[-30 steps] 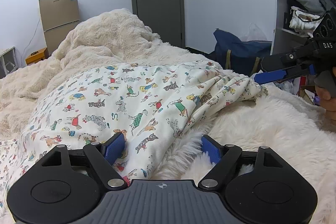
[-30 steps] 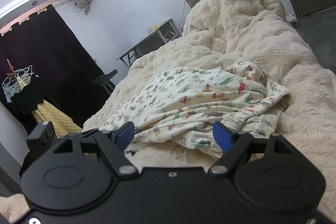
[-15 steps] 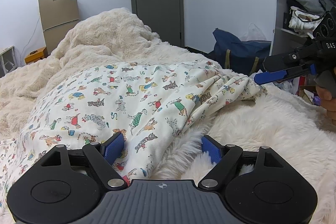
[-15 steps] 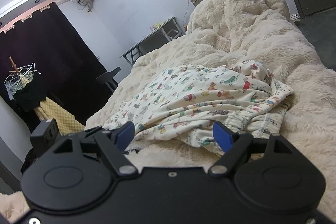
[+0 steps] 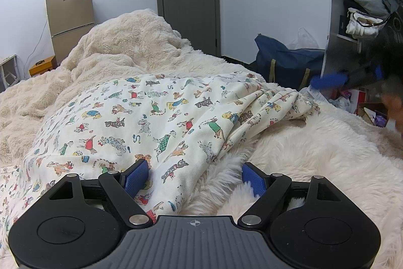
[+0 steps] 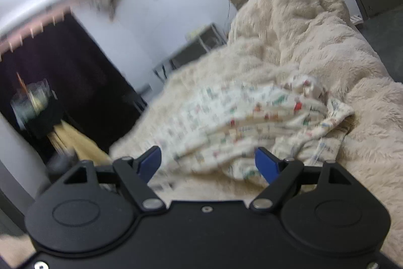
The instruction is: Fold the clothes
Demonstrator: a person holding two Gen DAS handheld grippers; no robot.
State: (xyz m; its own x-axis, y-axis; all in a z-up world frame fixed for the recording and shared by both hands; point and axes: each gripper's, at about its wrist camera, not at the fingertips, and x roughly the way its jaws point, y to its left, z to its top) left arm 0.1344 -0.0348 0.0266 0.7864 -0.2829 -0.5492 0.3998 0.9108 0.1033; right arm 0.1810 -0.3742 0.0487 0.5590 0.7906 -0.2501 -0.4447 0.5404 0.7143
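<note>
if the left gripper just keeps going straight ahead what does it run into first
Most likely the printed garment. The open left gripper already straddles its near edge on the fluffy blanket, so the cloth lies right between the fingers, though exact depth is unclear.

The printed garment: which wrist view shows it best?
Left wrist view: the printed garment is sharp, spread across the fluffy blanket, animal print readable. In the right wrist view the garment is motion-blurred, showing mainly its bunched end.

Legible text: "PING" printed on the patterned garment (image 5: pixel 176 117), at four o'clock of its centre. The fridge (image 5: pixel 70 19) badge and sticker are unreadable.
</note>
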